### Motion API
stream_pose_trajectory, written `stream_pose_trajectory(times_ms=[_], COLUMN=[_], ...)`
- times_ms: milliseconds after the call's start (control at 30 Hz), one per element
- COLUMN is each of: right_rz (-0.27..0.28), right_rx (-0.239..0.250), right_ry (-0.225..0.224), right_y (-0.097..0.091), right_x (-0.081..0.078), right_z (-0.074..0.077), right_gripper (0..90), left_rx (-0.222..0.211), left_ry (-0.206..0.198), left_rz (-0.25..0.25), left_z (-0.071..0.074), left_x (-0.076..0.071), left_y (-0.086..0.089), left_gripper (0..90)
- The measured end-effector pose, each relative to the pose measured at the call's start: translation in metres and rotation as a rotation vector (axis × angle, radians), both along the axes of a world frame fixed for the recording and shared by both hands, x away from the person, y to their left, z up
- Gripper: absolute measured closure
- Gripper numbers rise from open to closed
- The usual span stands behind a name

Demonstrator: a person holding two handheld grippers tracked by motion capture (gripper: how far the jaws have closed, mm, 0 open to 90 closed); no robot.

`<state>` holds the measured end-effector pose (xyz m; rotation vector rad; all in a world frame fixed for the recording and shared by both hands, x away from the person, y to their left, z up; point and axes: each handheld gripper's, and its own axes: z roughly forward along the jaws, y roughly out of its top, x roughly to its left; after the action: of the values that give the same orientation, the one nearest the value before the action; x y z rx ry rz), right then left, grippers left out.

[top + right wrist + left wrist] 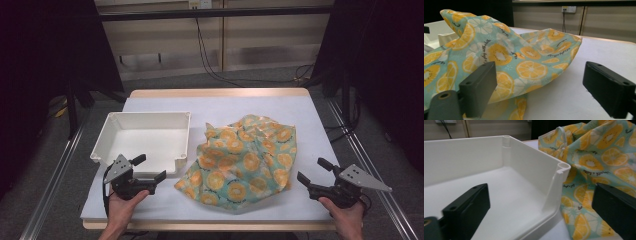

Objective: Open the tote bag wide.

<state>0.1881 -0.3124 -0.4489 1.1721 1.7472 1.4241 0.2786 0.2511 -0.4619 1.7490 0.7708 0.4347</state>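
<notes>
1. Left claw is released, nothing between its jaws, hovering at the near right corner of the white plastic bin. In the left gripper view one jaw sits over the bin's floor and the other over the cloth side, so they straddle the corner wall. Risk: closing here would likely pinch the bin wall instead of fabric, and could drag or tip the bin.
2. The crumpled citrus-print cloth lies on the tabletop just right of the bin, its left edge close to the bin's wall; whether it touches cannot be told. Risk: a pull on only a top fold may lift one layer, with the rest trailing and catching the bin's rim.
3. Right claw is released too, empty, near the cloth's right edge but apart from it. In the right gripper view the fabric's edge lies low, ahead of the jaws. Risk: a high approach could close on air; a low one might scrape the white cover and bunch it.
</notes>
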Motion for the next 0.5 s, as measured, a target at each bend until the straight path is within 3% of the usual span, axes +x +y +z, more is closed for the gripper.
stream_pose_trajectory(times_ms=[133, 233, 367, 500], right_rz=[0.002, 0.025, 0.059, 0.091], right_rx=[-0.003, 0.023, 0.016, 0.008], right_ry=[-0.005, 0.026, 0.058, 0.089], right_y=[0.000, 0.000, 0.000, 0.001], right_x=[0.001, 0.002, 0.003, 0.006], right_z=[0.002, 0.002, 0.002, 0.003], right_gripper=[15.4, 19.8, 24.8, 29.7], left_rx=[0.020, 0.039, 0.030, 0.050], left_ry=[-0.005, -0.021, -0.008, -0.010], left_rz=[0.005, -0.017, -0.039, -0.065], left_z=[0.002, 0.003, 0.002, 0.001], left_x=[-0.004, -0.006, -0.005, -0.005], left_y=[-0.006, -0.011, -0.013, -0.017], left_gripper=[4.5, 6.6, 9.6, 10.7])
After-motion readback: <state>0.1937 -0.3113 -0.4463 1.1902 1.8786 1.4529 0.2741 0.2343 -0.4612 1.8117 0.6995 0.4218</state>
